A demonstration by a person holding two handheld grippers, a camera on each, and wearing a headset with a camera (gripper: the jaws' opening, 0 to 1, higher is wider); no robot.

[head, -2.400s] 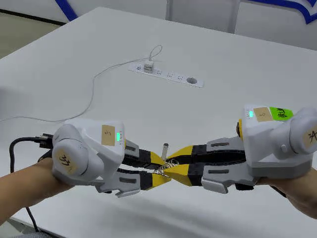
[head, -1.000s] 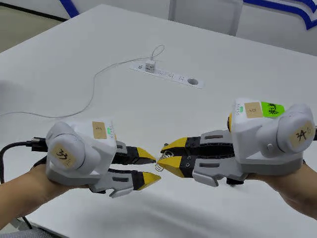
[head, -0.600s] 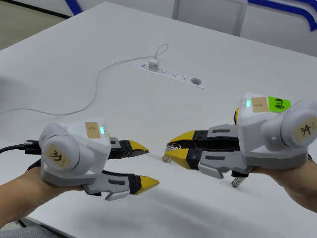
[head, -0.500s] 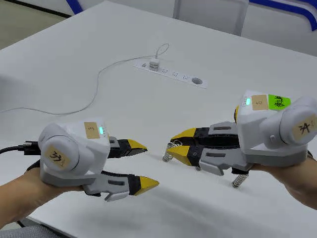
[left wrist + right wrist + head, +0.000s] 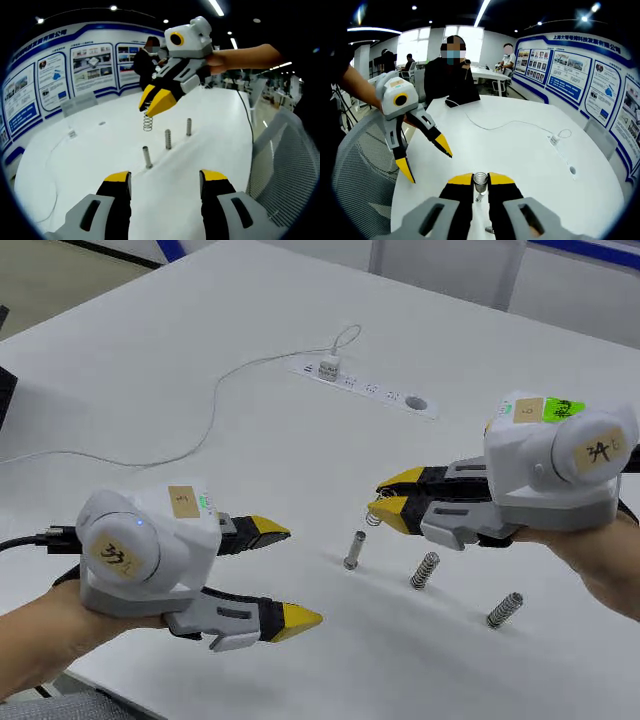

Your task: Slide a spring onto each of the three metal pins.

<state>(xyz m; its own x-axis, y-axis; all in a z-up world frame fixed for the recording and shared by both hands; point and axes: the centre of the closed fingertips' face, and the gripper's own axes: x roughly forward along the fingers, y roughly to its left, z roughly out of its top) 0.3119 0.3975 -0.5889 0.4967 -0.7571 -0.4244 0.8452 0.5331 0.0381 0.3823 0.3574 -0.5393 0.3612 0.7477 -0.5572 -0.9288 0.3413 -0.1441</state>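
While the white worktop (image 5: 150, 370) takes up nearly all of the head view, the work sits in a small patch right of centre. The left gripper (image 5: 300, 575) hangs at the lower left of that frame with its fingers (image 5: 117, 177) spread wide and nothing between them. I judge it is parked there, clear of the pins, so the other hand has room.

The right gripper (image 5: 380, 502) comes in from the right edge, raised off the worktop, its fingers (image 5: 462, 182) pinched on a spring (image 5: 372, 519) that pokes out at their tips. In the left gripper view the spring hangs upright below those tips, which looks like the pose needed to drop its open end over a pin.

A strip (image 5: 370, 388) with its cable (image 5: 215, 405) lies at upper centre, well apart from the job.

Three pins stand upright in a row running toward the lower right corner. The middle pin (image 5: 425, 570) and the end pin (image 5: 504, 610) each wear a spring, so two thirds of the task reads as done. The bare pin (image 5: 353, 550) is at the left end of the row, just below and left of the held spring. By my reading the spring is near it but not yet over it.
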